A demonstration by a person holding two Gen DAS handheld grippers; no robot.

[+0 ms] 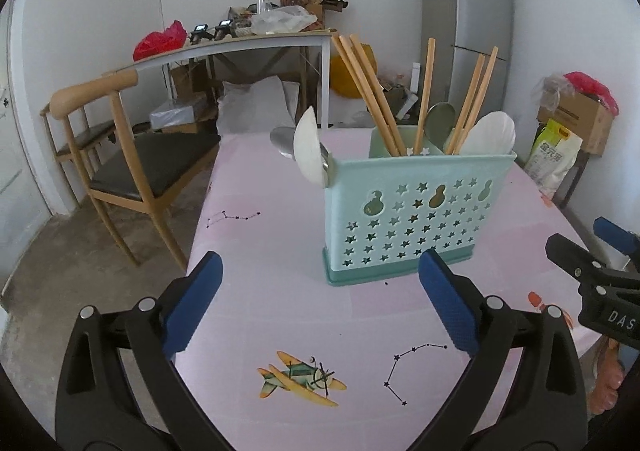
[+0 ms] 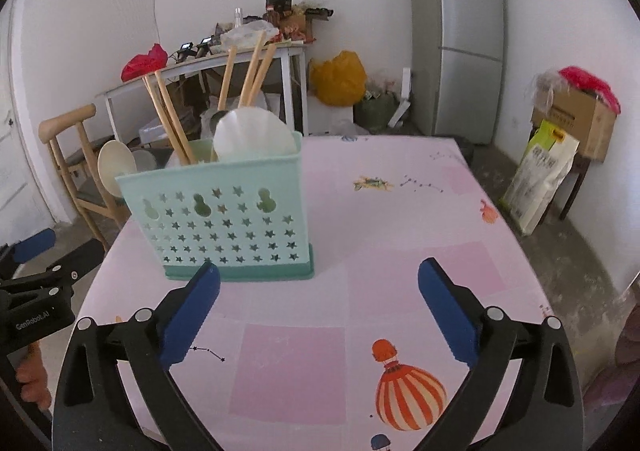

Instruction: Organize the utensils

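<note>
We see left tool (image 1: 320, 291) wide open, holding nothing; right tool (image 2: 320, 291) likewise, both hovering above pink worktop (image 2: 400, 235) near mint-green perforated plastic utensil caddy (image 1: 416, 211).

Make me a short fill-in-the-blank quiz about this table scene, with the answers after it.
1. The chopsticks stand in a mint-green ____ with star-shaped holes.
2. Both grippers, left and right, have their fingers ____ and hold nothing.
3. The tablecloth is mostly ____ in colour.
4. Against the back wall stands a tall grey ____.

Answers: holder; open; pink; fridge
</note>
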